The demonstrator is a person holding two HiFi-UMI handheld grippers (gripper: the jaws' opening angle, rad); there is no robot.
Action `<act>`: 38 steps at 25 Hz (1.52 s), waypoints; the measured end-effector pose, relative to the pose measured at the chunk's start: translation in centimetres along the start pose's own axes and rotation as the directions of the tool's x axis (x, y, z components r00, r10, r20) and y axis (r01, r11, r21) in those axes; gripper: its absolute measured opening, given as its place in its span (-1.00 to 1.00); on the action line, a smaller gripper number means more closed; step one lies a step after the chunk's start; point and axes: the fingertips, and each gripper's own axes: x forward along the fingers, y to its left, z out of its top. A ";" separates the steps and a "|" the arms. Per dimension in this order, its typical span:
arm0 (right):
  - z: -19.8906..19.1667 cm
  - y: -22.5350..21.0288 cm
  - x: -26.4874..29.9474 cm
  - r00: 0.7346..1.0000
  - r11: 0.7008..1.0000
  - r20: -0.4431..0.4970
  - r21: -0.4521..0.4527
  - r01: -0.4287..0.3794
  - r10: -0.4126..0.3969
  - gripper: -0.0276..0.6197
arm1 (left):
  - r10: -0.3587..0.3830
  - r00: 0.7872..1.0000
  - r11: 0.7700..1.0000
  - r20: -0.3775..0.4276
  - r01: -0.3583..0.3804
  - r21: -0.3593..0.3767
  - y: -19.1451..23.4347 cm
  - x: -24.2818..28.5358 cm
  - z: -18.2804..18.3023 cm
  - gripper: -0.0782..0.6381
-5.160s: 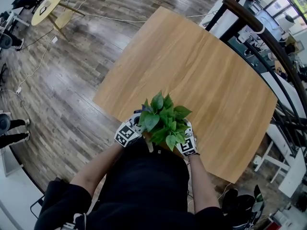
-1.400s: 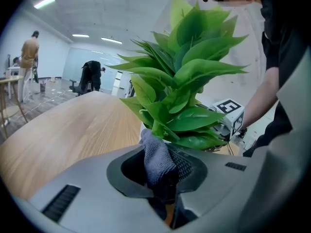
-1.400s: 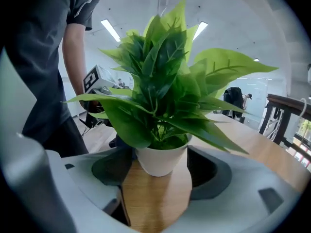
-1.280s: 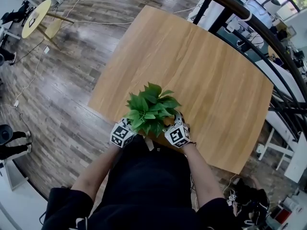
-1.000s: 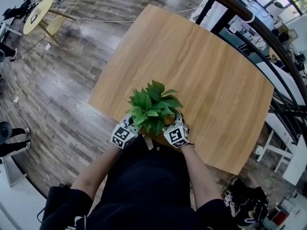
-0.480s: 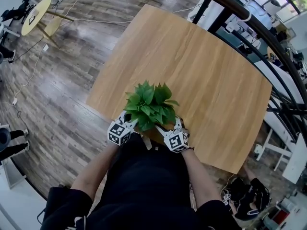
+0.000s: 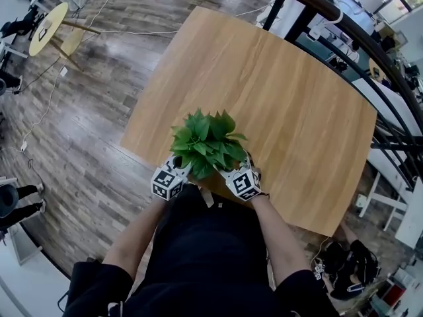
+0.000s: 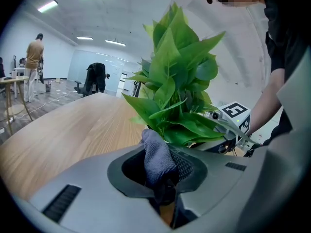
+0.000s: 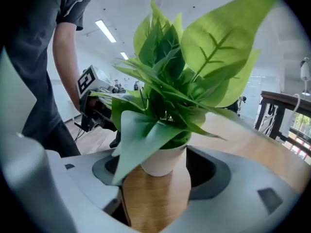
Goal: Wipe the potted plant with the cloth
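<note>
Our left gripper (image 8: 163,178) still clamps the cloth (image 8: 156,157) just under the leaves of the potted plant (image 7: 205,142). Our right gripper (image 9: 160,181) gapes around its pot. The plant has barely shifted and sits by the near edge of the tabletop (image 7: 297,98), with open wood beyond.

**Three cameras close on one potted plant (image 7: 203,140) at a table's (image 7: 297,98) near edge.**
The head view looks steeply down; the left gripper view and right gripper view sit low, tight on it, facing inward from opposite sides.
</note>
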 end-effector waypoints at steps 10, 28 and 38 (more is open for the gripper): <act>0.0 0.4 0.0 1.000 1.000 -0.010 -0.008 0.012 -0.012 0.10 | 0.016 0.999 0.990 0.037 -0.010 -0.141 -1.8 -0.5 -0.8 -0.54; 1.0 -0.1 0.6 1.000 1.000 -0.009 -0.015 -0.010 0.010 0.10 | 0.034 0.999 0.996 0.019 -0.032 -0.081 0.3 -0.4 -0.2 -0.54; 0.5 0.4 0.5 0.999 0.999 -0.020 0.007 0.037 -0.037 0.10 | -0.017 1.000 0.993 0.023 0.020 -0.120 -2.6 -0.3 -1.7 -0.54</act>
